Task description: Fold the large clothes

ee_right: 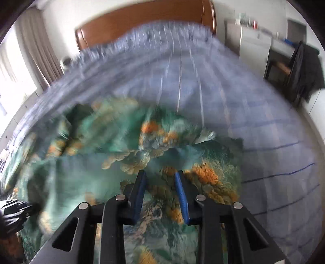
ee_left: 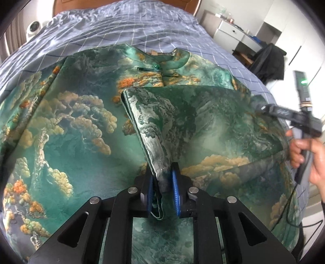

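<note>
A large green silk garment (ee_left: 81,126) with cloud and orange tree patterns lies spread on the bed, collar (ee_left: 174,58) toward the headboard. Its right side is folded over the middle as a flap (ee_left: 182,121). My left gripper (ee_left: 162,176) is shut on the flap's near edge and holds it just above the garment. My right gripper (ee_right: 161,178) is open and empty above the garment's right part (ee_right: 203,162); it also shows at the right edge of the left wrist view (ee_left: 288,115), held in a hand. The right wrist view is motion-blurred.
The bed has a blue-grey checked sheet (ee_left: 121,26) and a wooden headboard (ee_right: 142,18). White drawers (ee_left: 229,34) and a chair draped with dark clothing (ee_left: 268,61) stand to the right of the bed. A white round device (ee_left: 33,27) sits at the bed's far left.
</note>
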Demonstrator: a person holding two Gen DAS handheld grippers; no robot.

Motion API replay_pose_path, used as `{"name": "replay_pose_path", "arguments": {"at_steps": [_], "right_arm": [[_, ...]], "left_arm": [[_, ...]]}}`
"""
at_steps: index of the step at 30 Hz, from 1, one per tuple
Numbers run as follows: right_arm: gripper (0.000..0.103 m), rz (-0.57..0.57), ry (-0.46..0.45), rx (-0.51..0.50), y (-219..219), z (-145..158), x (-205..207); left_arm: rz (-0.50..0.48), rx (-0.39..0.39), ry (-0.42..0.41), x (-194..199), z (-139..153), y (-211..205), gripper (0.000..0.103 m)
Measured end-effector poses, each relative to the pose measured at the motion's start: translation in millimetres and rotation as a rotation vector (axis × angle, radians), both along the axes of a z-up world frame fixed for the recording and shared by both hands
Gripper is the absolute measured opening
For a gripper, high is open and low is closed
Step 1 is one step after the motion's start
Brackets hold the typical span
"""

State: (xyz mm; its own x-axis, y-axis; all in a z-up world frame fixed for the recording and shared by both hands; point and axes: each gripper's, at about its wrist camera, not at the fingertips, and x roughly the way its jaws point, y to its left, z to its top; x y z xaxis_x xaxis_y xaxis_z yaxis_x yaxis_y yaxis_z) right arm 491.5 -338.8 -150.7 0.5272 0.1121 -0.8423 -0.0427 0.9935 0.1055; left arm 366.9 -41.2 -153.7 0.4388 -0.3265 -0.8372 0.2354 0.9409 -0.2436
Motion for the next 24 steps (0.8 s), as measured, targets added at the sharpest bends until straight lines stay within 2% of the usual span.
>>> {"name": "replay_pose_path", "arguments": {"at_steps": [2,5,8,13,18,24], "right_arm": [[0.03,0.015,0.072,-0.002,2.3,-21.5,8.6],[0.03,0.017,0.069,-0.004,3.0,-21.0,6.3],[0.03,0.032,0.067,0.003,4.0,-13.0,-11.2],[0.03,0.095,0.067,-0.015,7.5,-4.8,-63.9],[0.03,0.098,0.104,0.041,3.0,-3.5,-109.1],[0.03,0.092,0.114,0.004,8.1,-25.3,-108.3]], "left_arm": [[0.004,-0.007,0.002,0.9,-2.7,1.7,0.017],[0.001,0.005,-0.002,0.0,-2.1,0.5,0.017],[-0.001,0.014,-0.007,0.2,-2.4,0.0,0.017],[0.0,0.029,-0.015,-0.5,-3.3,-2.3,0.017],[0.001,0.053,-0.022,0.5,-4.3,-6.1,0.018],[-0.002,0.118,-0.055,-3.8,-2.5,-12.1,0.022]]}}
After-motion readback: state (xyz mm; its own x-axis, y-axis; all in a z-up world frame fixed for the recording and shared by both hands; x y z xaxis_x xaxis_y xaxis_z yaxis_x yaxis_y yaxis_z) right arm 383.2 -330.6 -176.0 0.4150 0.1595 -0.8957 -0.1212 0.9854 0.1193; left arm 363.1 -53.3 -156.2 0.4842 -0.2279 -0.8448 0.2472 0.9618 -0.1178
